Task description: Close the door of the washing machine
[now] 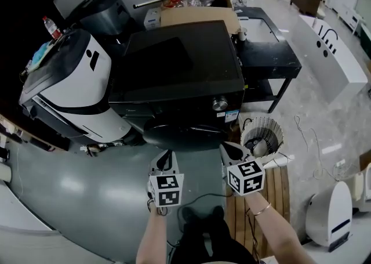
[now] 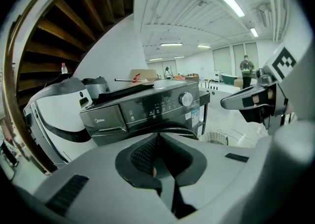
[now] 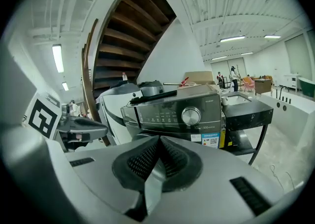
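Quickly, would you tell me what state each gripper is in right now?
Left gripper: closed, holding nothing.
Right gripper: closed, holding nothing.

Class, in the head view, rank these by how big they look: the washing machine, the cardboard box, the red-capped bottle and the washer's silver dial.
1. washing machine, by far the largest
2. cardboard box
3. red-capped bottle and silver dial: both tiny and too alike to rank

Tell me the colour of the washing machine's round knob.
Silver knob; it shows best in the right gripper view.
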A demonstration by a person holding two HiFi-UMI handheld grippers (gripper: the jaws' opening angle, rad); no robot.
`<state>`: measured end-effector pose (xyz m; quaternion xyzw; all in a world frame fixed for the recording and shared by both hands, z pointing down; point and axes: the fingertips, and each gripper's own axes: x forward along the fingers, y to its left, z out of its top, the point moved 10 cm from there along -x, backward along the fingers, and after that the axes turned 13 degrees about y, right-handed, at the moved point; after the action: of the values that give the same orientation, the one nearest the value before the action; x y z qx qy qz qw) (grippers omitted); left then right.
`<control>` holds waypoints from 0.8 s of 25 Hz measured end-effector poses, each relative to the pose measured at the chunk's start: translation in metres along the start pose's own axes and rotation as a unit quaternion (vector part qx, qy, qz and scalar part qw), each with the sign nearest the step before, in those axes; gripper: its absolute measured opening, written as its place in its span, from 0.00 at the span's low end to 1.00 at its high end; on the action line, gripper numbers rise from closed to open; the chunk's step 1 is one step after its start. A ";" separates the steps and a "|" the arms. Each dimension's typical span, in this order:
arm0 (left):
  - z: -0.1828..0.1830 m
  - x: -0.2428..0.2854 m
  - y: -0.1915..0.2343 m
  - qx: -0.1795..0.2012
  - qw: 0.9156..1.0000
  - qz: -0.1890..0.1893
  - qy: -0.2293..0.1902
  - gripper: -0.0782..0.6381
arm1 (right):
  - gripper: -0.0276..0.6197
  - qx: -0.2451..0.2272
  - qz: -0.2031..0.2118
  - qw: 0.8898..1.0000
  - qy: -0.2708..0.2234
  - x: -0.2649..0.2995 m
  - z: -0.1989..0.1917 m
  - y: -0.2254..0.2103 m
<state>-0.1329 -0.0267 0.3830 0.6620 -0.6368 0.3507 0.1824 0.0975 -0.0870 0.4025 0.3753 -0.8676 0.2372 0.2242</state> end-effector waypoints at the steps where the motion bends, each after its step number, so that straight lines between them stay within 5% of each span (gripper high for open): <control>1: -0.003 -0.006 0.000 -0.006 1.000 0.001 -0.001 0.15 | 0.05 0.001 0.001 1.000 -0.003 -0.005 0.001 0.003; 20: -0.028 -0.072 0.022 -0.123 0.991 -0.014 -0.048 0.15 | 0.05 0.009 0.022 1.000 -0.014 -0.049 0.011 0.035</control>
<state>-0.1563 0.0409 0.3479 0.6595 -0.6736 0.2354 0.2364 0.0984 -0.0457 0.3573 0.3617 -0.8764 0.2445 0.2030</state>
